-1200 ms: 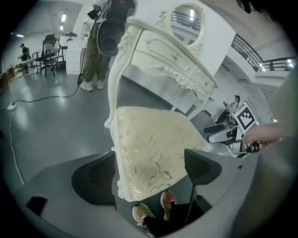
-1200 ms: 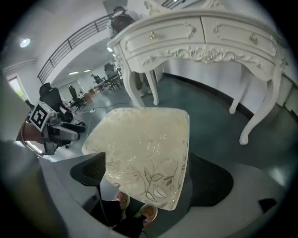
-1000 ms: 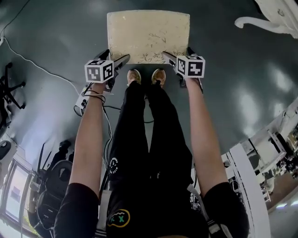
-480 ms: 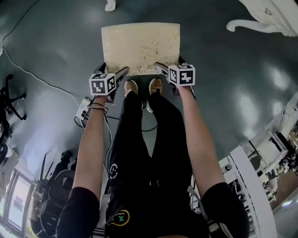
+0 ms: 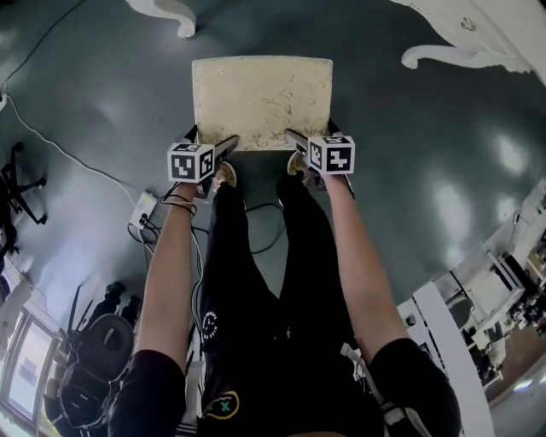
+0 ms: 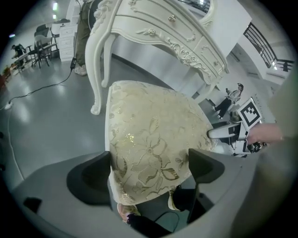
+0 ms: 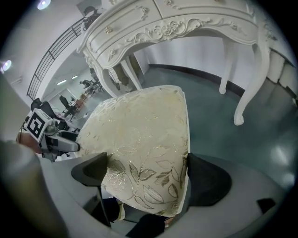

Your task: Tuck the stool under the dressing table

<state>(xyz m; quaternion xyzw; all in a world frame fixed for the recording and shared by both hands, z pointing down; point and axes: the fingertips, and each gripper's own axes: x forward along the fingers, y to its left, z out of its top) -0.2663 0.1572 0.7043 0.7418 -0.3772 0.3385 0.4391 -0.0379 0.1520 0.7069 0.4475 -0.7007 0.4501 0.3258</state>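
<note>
The stool [image 5: 260, 98] has a cream cushion with a gold floral pattern and stands on the dark floor in front of me. The white carved dressing table [image 6: 158, 28] is just beyond it; its legs [image 5: 175, 13] show at the top of the head view. My left gripper [image 5: 212, 138] is at the stool's near-left corner. In the left gripper view that corner [image 6: 149, 135] lies between the wide jaws of the left gripper [image 6: 149, 167], with a sliver of space at one pad. My right gripper [image 5: 312, 134] is at the near-right corner, where the cushion [image 7: 144, 135] fills the right gripper [image 7: 146, 174] from pad to pad.
My legs and shoes [image 5: 223, 175] stand right behind the stool. A power strip with cables [image 5: 141, 205] lies on the floor to the left, and an office chair [image 5: 17, 171] stands further left. White furniture [image 5: 478, 282] stands at the right. The dressing table's curved leg [image 7: 247, 93] stands beside the stool.
The stool and both grippers have moved forward together toward the dressing table. The table's legs have come further into the top of the head view, and my feet have stepped after the stool.
</note>
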